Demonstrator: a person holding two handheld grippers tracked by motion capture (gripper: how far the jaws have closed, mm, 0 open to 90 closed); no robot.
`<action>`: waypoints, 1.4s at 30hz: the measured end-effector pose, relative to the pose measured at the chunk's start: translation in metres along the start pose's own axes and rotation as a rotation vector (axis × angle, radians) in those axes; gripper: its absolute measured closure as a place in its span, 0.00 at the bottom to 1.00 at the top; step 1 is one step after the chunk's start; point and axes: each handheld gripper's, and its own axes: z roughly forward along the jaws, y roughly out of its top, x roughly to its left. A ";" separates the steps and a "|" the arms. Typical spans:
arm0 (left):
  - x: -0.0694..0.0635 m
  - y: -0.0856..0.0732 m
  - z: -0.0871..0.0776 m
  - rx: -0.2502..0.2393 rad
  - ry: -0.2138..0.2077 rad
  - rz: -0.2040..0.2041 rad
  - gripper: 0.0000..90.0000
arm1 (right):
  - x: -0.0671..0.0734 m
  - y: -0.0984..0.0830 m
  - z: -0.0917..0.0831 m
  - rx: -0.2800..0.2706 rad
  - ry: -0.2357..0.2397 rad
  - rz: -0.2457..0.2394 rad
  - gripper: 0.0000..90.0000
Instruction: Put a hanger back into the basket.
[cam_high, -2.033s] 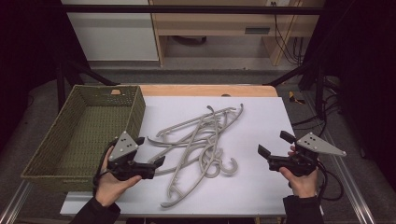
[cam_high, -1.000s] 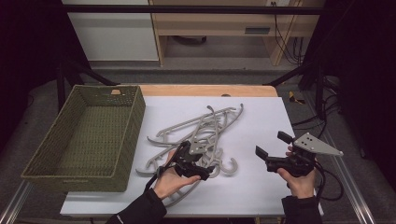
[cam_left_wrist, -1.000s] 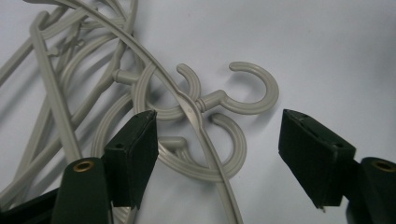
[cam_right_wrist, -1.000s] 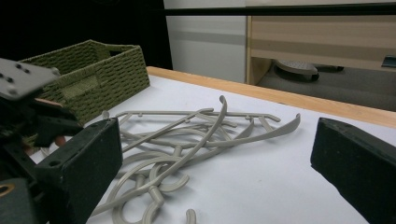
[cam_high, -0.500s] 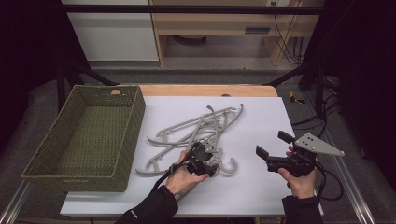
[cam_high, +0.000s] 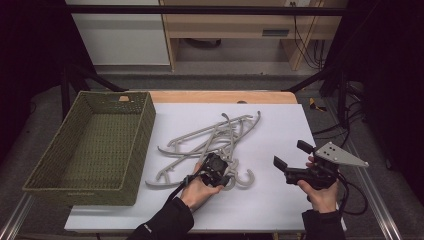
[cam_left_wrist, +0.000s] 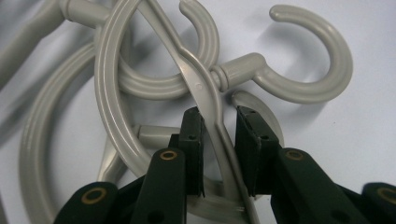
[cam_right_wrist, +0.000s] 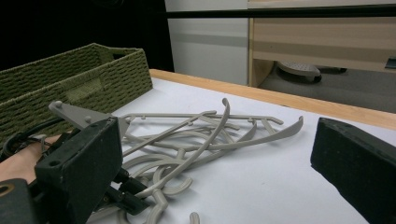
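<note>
A tangle of several grey plastic hangers (cam_high: 210, 137) lies in the middle of the white table (cam_high: 280, 120). My left gripper (cam_high: 221, 166) is down at the pile's near end, by the hooks (cam_left_wrist: 303, 74). Its jaws have just been closing, and a thin grey hanger bar (cam_left_wrist: 212, 102) runs between the pads (cam_left_wrist: 194, 140). A narrow gap still shows on the right side. My right gripper (cam_high: 290, 154) is held above the table to the right, open, with nothing between its jaws. In the right gripper view (cam_right_wrist: 210, 140) the hangers (cam_right_wrist: 205, 135) lie ahead.
A green woven basket (cam_high: 142, 130) stands at the table's left side, nothing visible inside; its wall (cam_right_wrist: 70, 79) shows in the right gripper view too. A wooden strip (cam_high: 220, 96) edges the table's far side. Cables trail by the right edge.
The left hand moved from beside the basket rightwards into the hanger pile and dropped to the hooks. Its jaws narrowed around a hanger bar. The right hand stayed put.
</note>
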 end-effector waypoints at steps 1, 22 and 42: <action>-0.001 0.000 0.001 0.003 0.003 -0.004 0.82 | 0.000 0.000 0.000 0.002 0.001 0.001 0.03; 0.009 -0.011 -0.046 -0.054 0.007 -0.012 0.91 | -0.003 0.000 -0.002 -0.002 -0.011 0.003 0.03; 0.017 -0.007 -0.159 -0.277 -0.083 0.089 0.91 | -0.002 -0.001 -0.001 0.002 -0.010 -0.003 0.02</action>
